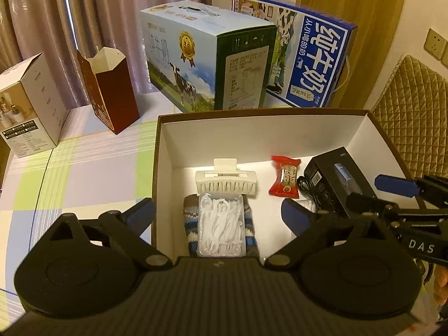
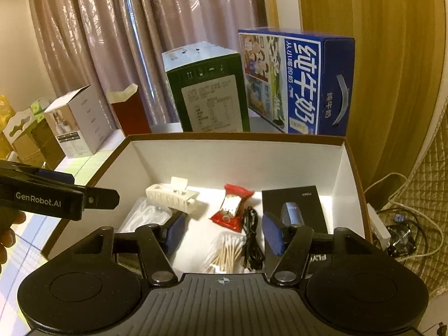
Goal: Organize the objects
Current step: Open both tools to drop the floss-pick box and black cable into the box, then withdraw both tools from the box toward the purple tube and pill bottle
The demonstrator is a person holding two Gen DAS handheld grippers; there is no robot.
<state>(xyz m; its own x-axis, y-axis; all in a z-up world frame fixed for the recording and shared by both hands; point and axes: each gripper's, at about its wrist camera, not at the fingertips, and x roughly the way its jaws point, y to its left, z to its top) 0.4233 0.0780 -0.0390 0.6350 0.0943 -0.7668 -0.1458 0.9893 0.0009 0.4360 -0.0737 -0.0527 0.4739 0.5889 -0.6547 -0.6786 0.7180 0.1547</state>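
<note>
the task's things all lie inside a large open box (image 1: 163, 151) with brown outside and white inner walls, which stands on the counter (image 1: 84, 173). at its left side there is a clear plastic case of white floss picks (image 1: 221, 228), lying flat on top of a knitted striped sock (image 1: 190, 224) in grey, blue and white. just behind it is a white hair clip (image 1: 226, 182) with a row of teeth. near the middle lies a red snack packet (image 1: 285, 177), a little tilted. beside it is a coiled black cable (image 2: 252, 240), and at the right side a black flat box (image 2: 294, 201) with a picture of a blue-grey device on its lid. in the right wrist view a clear pack of cotton swabs (image 2: 225, 249) with wooden sticks lies in the front, just beside the cable.

the left claw (image 1: 218, 215) is spread wide above the floss case and touches nothing. the right claw (image 2: 222, 231) stands about half open above the cotton swabs, with nothing pressed between the pads.

the counter has a cloth with pale green, lilac and white checks. behind the open box stand two milk cartons, one light blue with a cow (image 1: 196, 61) and one dark blue (image 1: 310, 61). more to the left are a dark red open carton (image 1: 112, 89) and a white product box (image 1: 30, 106). pink-brown curtains (image 1: 98, 14) hang behind, and a quilted chair back (image 1: 414, 106) is at the right.
</note>
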